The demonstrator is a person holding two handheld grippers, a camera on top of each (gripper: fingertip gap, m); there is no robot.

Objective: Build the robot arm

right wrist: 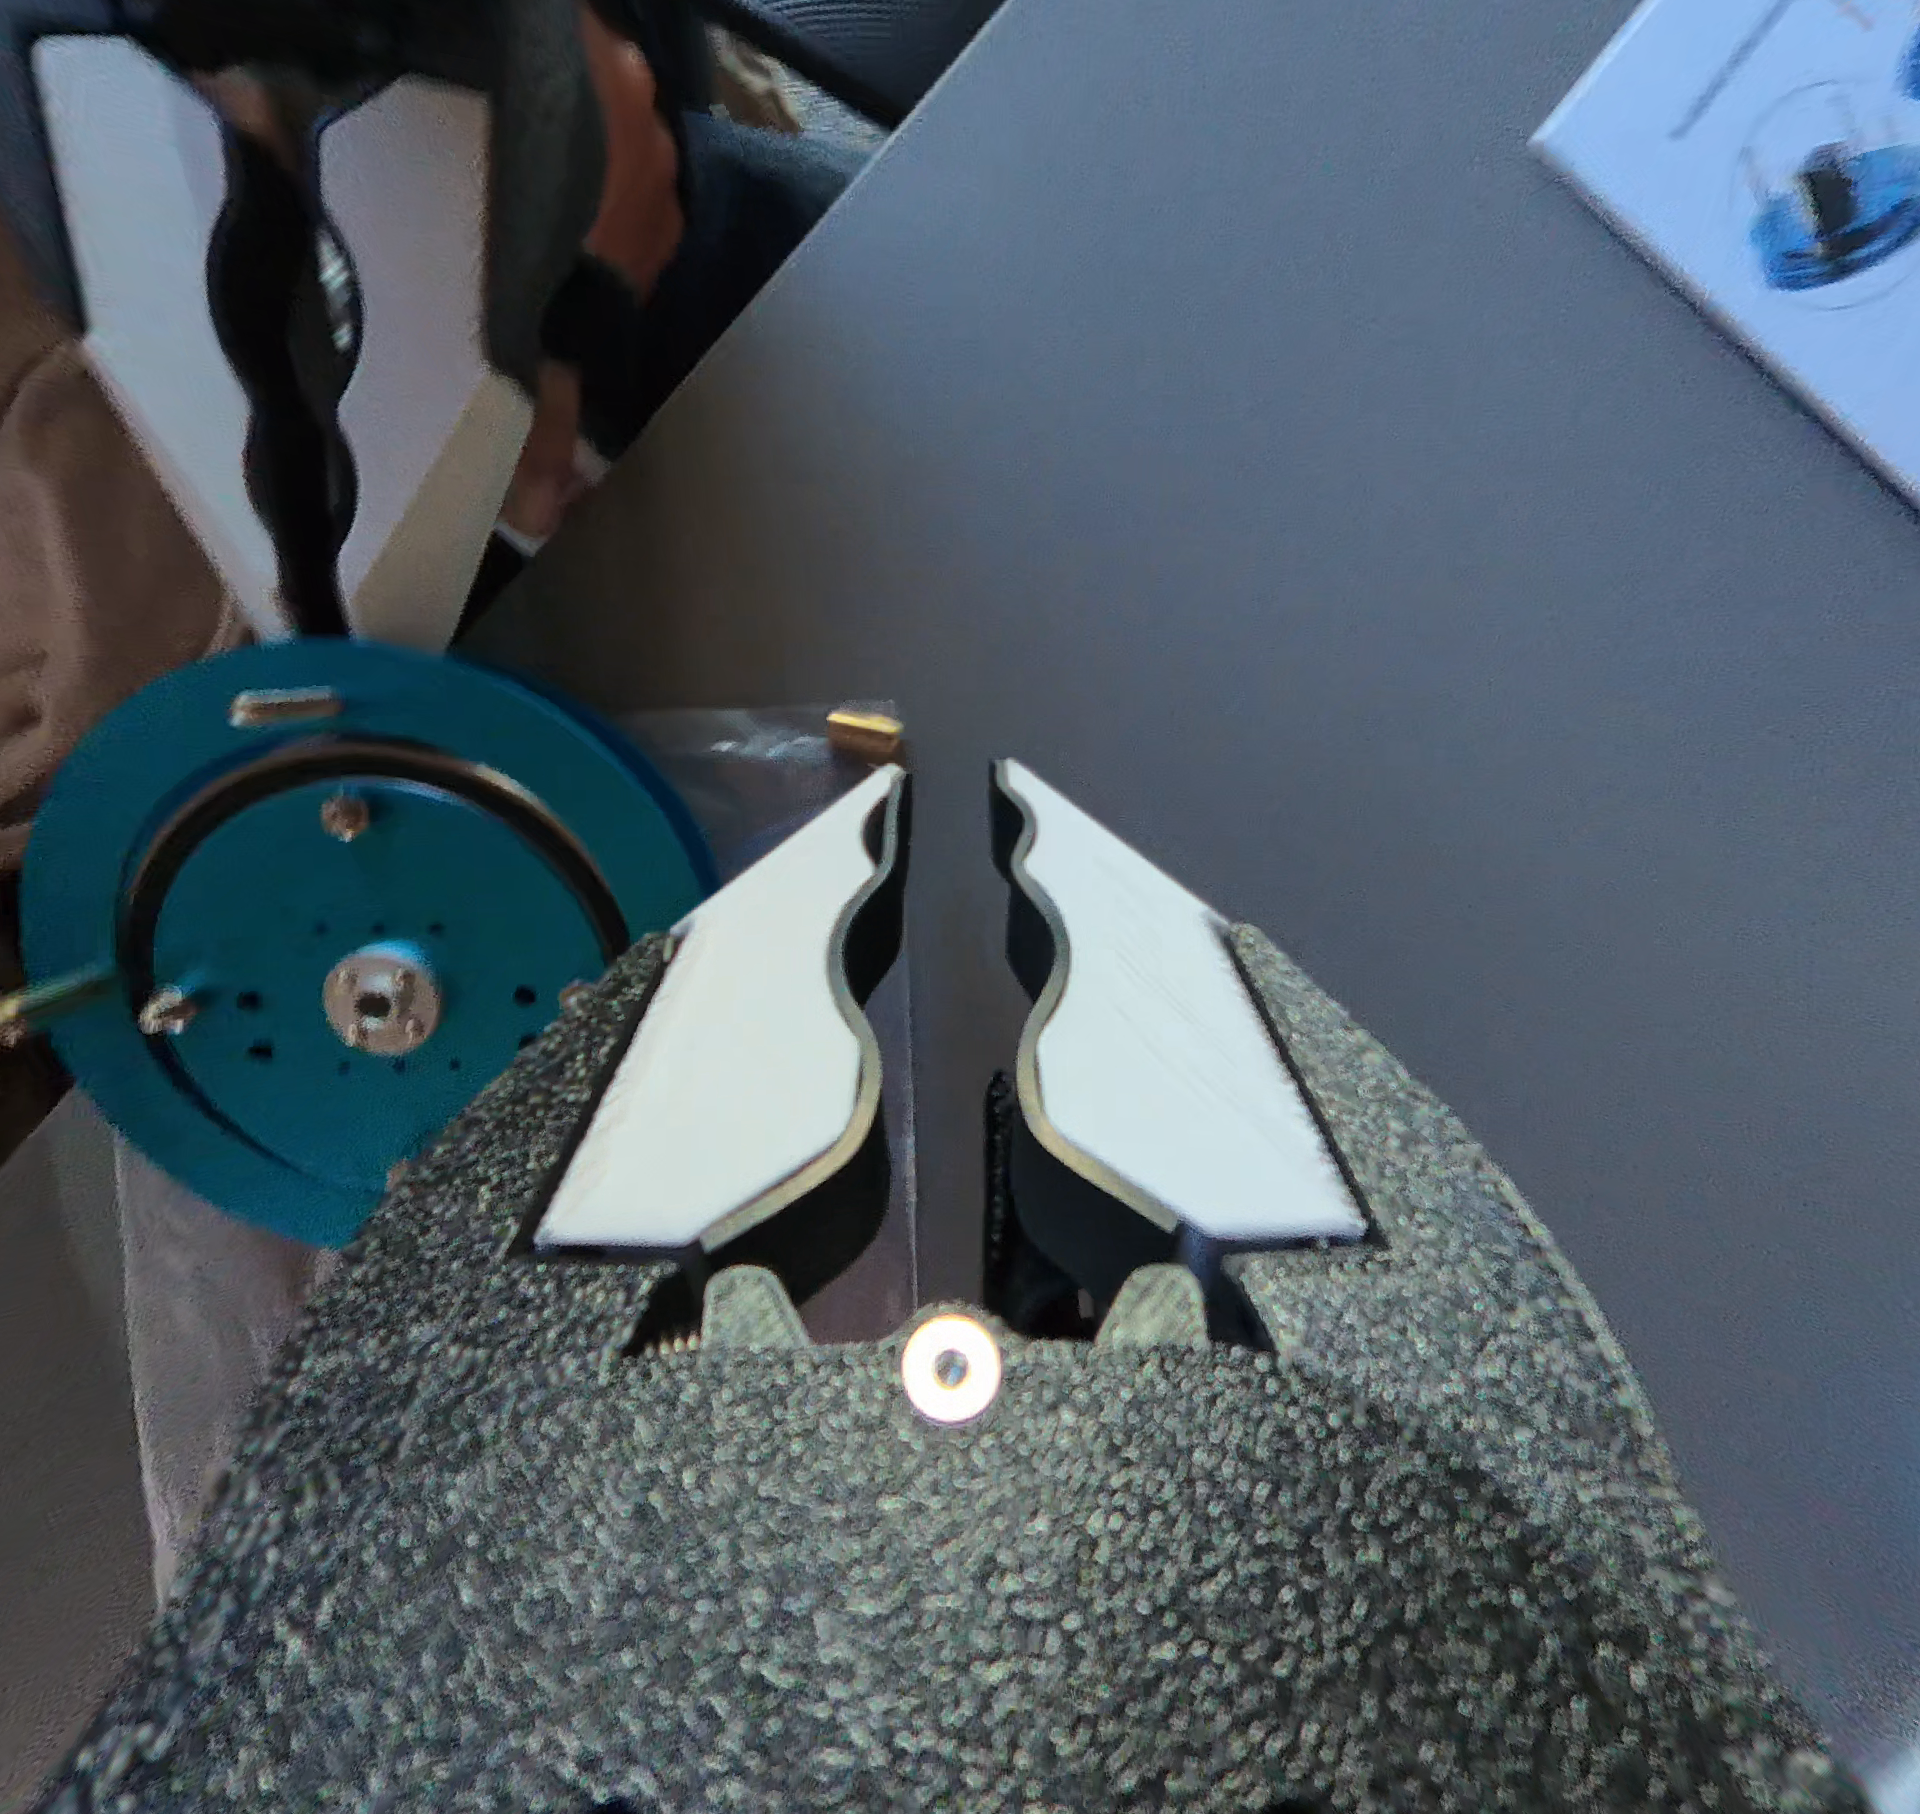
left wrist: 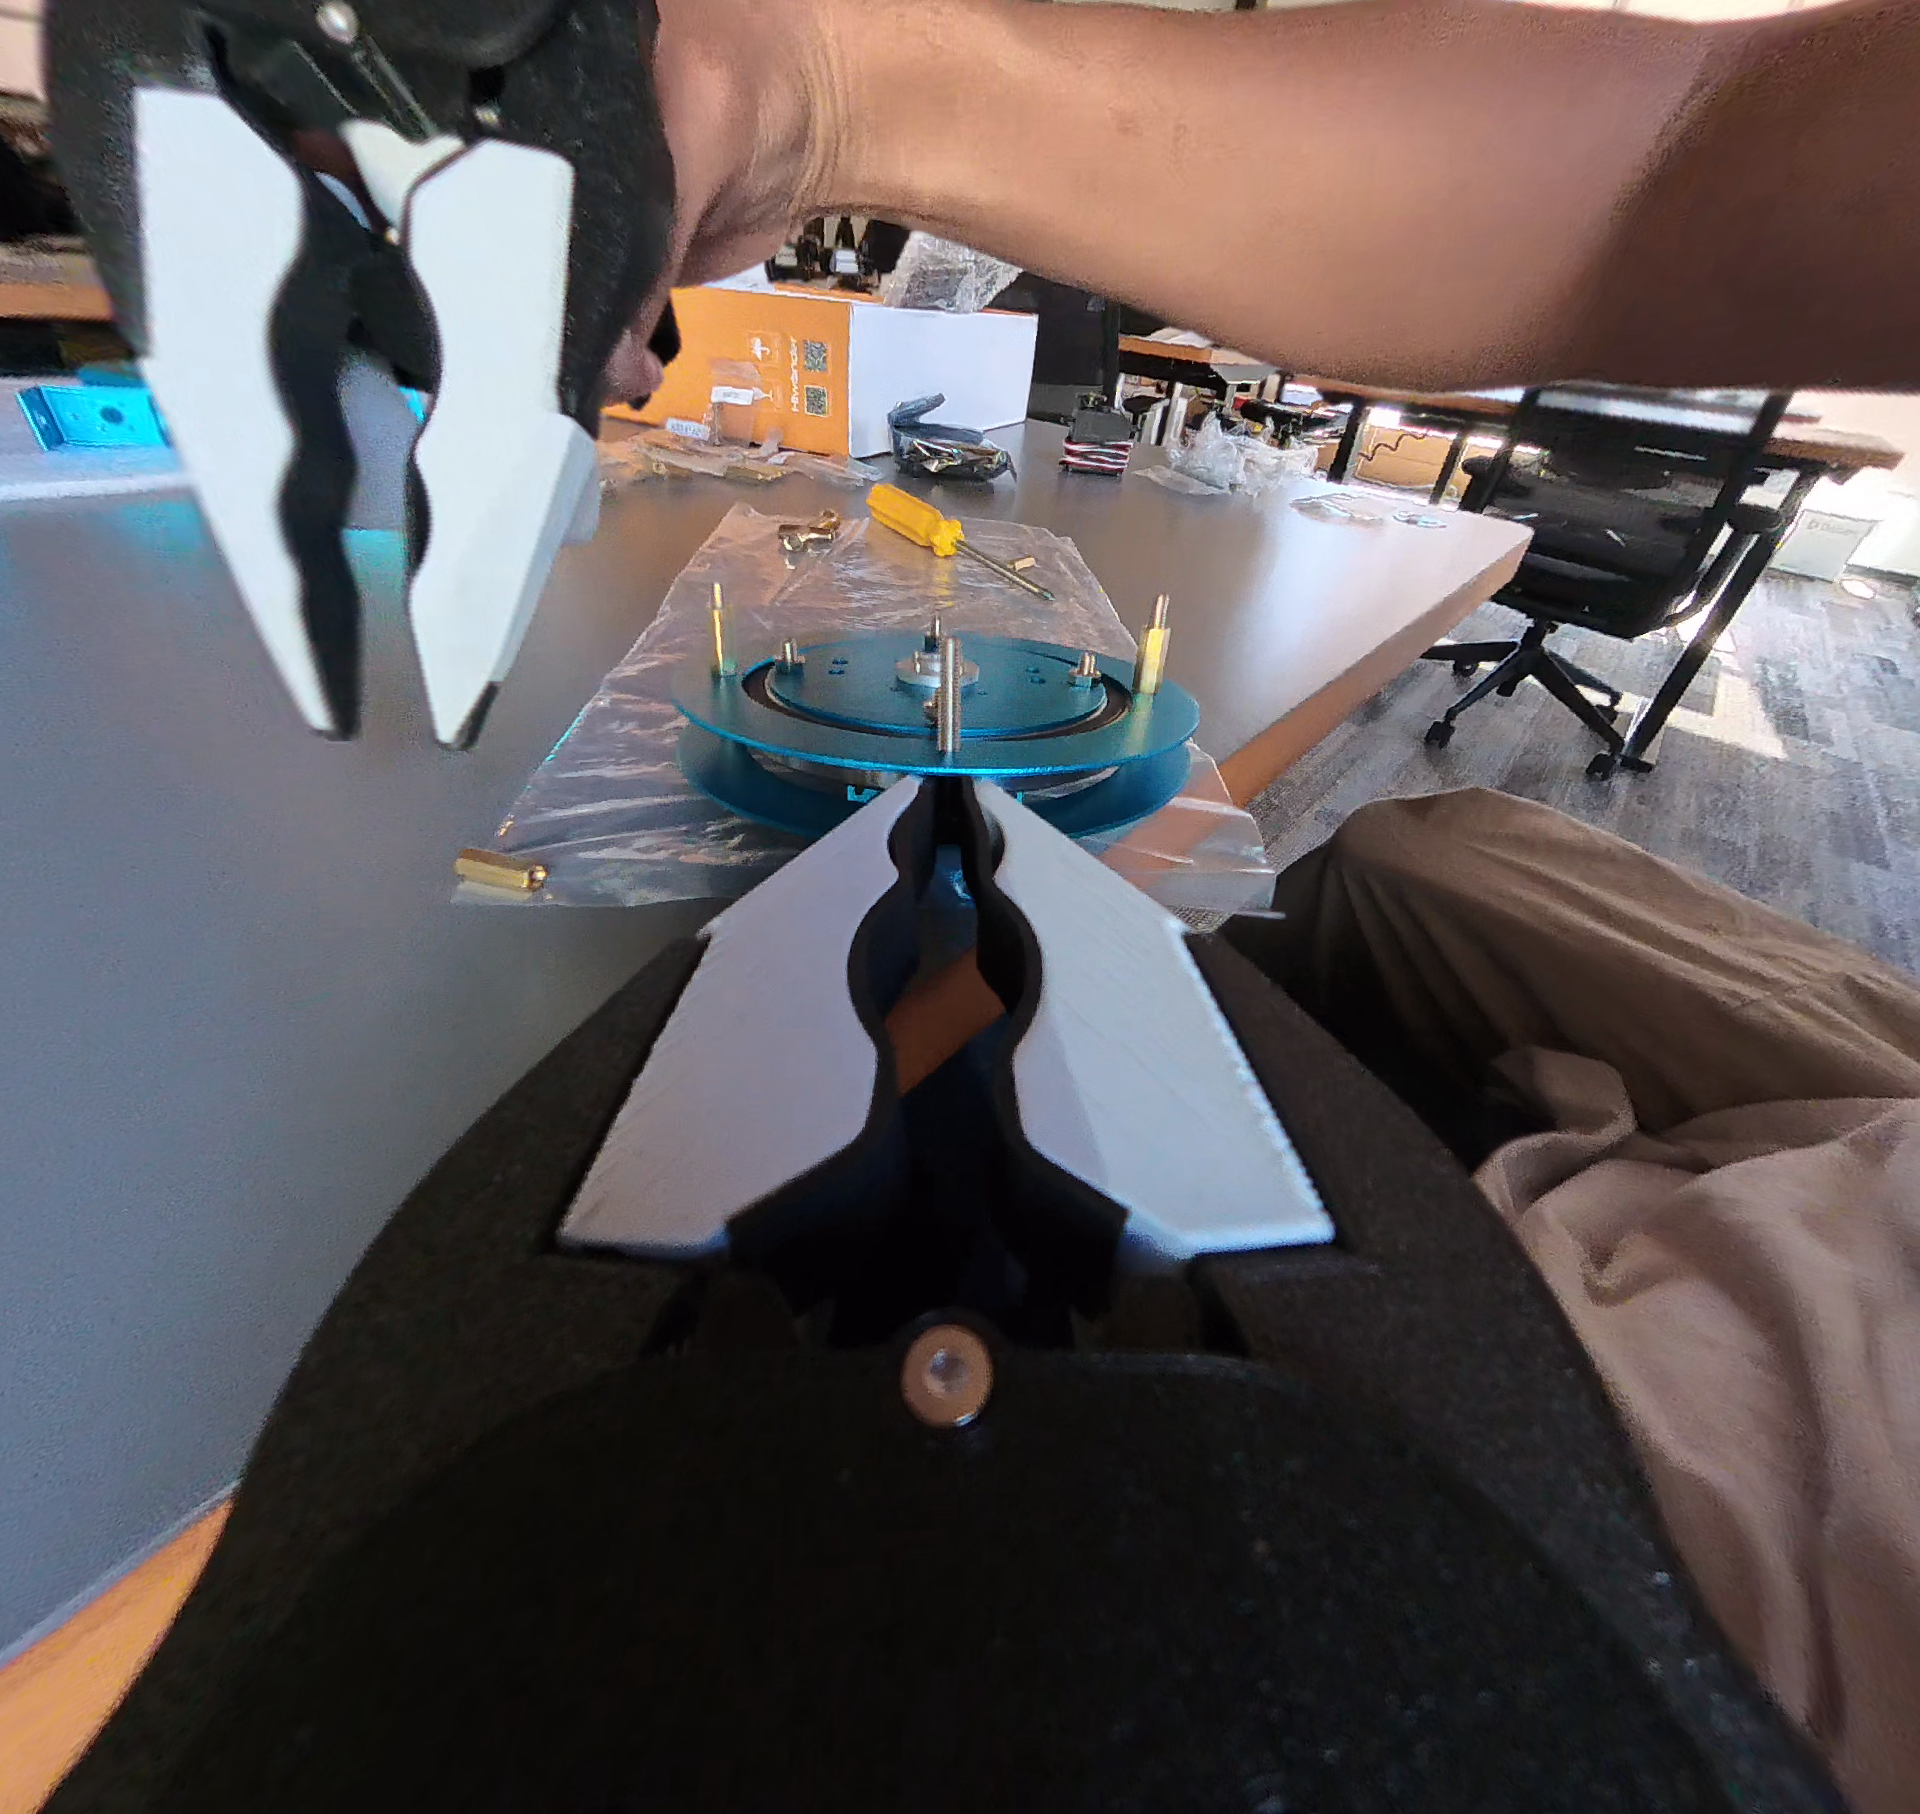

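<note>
1. The left gripper point(left wrist: 943, 796) closes on the blue disc assembly point(left wrist: 935, 715), and its fingertips hide the rim's near edge there.
2. In the right wrist view the right gripper's body covers that assembly's lower right part.
3. The white booklet point(right wrist: 1766, 195) is blurred and cut off by the right edge.
4. The small bags point(left wrist: 1216, 455) far across the worktop point(left wrist: 208, 933) are too small to tell apart.

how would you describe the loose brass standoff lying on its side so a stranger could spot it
Start at the grey table and find the clear plastic sheet under the blue round metal turntable. At the sheet's near left corner lies the short brass hex standoff. Unlike the brass posts standing upright on the blue disc, it lies flat and alone.
</note>
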